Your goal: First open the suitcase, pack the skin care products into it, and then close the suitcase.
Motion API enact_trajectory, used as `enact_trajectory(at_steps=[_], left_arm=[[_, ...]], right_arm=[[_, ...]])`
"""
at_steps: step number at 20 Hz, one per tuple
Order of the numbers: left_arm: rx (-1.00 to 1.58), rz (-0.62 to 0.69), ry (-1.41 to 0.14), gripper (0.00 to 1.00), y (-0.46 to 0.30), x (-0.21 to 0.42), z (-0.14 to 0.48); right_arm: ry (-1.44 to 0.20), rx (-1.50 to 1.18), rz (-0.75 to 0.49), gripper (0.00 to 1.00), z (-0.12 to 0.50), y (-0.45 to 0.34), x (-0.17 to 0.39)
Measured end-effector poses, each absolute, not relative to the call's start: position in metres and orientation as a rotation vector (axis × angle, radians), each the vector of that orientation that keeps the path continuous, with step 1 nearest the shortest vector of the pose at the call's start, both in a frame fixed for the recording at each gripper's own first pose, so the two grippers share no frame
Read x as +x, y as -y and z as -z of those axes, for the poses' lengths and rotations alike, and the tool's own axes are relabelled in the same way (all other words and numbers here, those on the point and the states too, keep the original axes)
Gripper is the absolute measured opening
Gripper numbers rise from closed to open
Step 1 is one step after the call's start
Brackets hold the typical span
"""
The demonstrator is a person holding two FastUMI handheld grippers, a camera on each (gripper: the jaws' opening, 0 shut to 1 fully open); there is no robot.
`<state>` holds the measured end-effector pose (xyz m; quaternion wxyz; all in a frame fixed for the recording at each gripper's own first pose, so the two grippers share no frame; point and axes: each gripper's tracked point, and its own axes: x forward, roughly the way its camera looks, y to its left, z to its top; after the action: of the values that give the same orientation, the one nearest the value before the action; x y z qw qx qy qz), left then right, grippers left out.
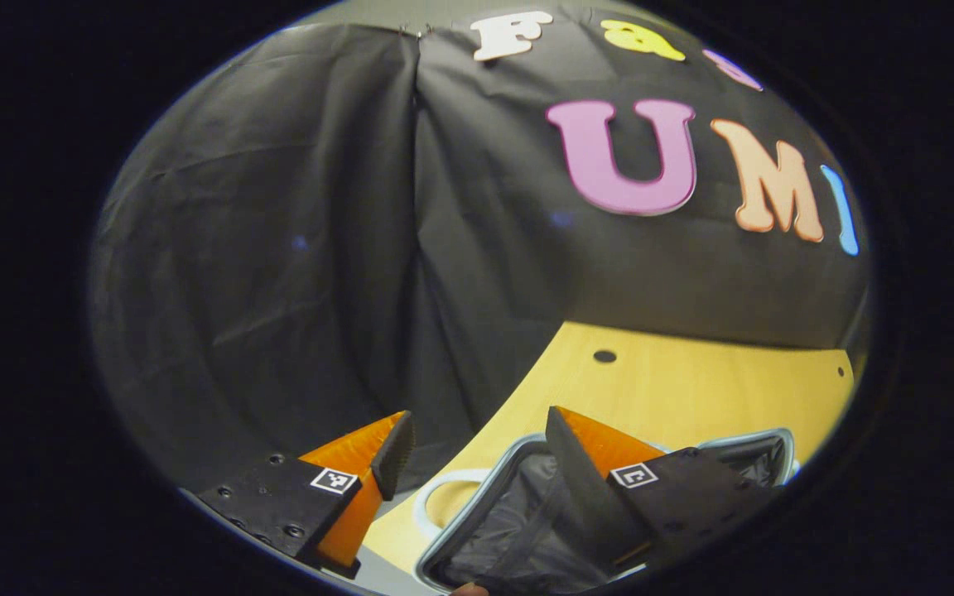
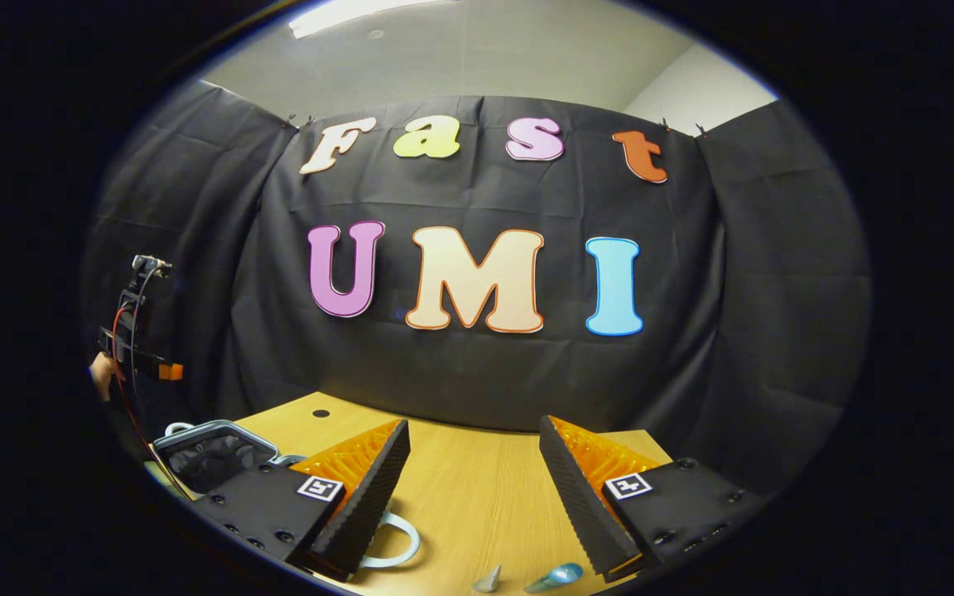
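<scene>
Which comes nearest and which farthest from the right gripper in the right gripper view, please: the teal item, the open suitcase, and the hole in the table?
1. The teal item, on the table just below the right gripper, slightly right.
2. The open suitcase, farther off at the left.
3. The hole in the table, at the far left edge by the wall.

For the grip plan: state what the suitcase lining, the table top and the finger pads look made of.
Suitcase lining: thin dark fabric, likely nylon; it wrinkles and shines faintly. Table top: pale wood or wood-look laminate; fine grain lines, matte. Finger pads: black ribbed rubber or foam, judging by their ridged matte faces.
</scene>
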<state>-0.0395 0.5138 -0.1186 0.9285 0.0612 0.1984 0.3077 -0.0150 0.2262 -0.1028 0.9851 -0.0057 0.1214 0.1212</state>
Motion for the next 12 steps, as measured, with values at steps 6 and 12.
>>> enact_trajectory(at_steps=[6, 12], left_arm=[[0.080, -0.497, -0.291, 0.95, -0.434, -0.028, 0.106], [0.066, -0.322, -0.314, 0.99, -0.303, 0.002, 0.125]], right_arm=[[-0.188, 0.024, -0.256, 0.99, 0.093, -0.200, -0.005], [-0.161, 0.034, -0.272, 0.99, 0.093, -0.160, 0.002]])
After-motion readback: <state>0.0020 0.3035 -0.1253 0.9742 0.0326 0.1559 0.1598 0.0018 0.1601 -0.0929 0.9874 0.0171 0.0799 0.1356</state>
